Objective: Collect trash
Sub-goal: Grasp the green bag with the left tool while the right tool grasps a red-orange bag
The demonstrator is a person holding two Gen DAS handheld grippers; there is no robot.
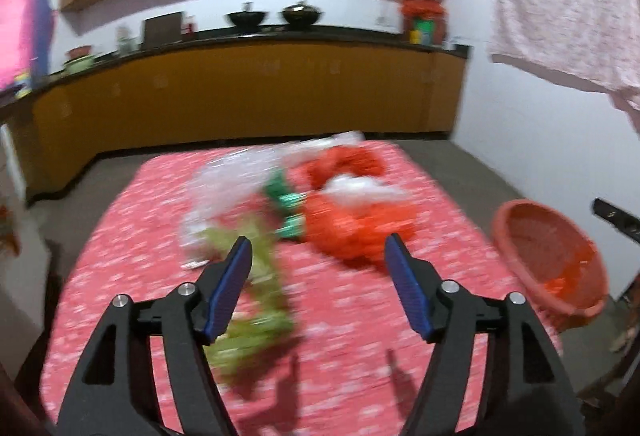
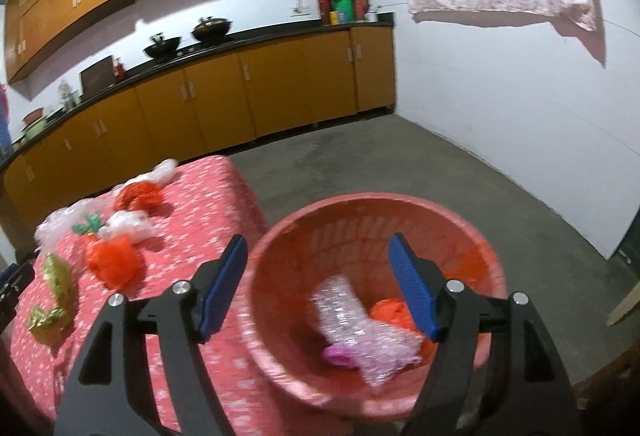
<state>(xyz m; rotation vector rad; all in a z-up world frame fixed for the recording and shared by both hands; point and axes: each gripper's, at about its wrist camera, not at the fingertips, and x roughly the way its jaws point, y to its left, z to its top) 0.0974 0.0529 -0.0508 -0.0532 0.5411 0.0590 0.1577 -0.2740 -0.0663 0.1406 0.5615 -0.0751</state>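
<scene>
Hovering with open, empty fingers, we are holding the right gripper (image 2: 318,284) over the basket (image 2: 280,248) of dropped wrappers, while the left gripper (image 1: 318,288) faces trash (image 1: 352,232) on the tabletop (image 1: 132,268).

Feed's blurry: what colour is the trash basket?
Salmon pink basket, clearest in the right wrist view.

- Pink slatted basket (image 2: 360,211) on floor just beside desk corner, tilted toward camera.
- Inside basket: crumpled clear bubble wrap (image 2: 352,332), orange plastic bag (image 2: 390,314), small magenta scrap (image 2: 340,354).
- On desk: orange bags (image 1: 352,228), green wrapper (image 1: 286,201), clear plastic (image 1: 228,183), white wad (image 1: 360,187), yellow-green foil wrapper (image 1: 264,276) nearest; all crumpled, loosely clustered.
</scene>
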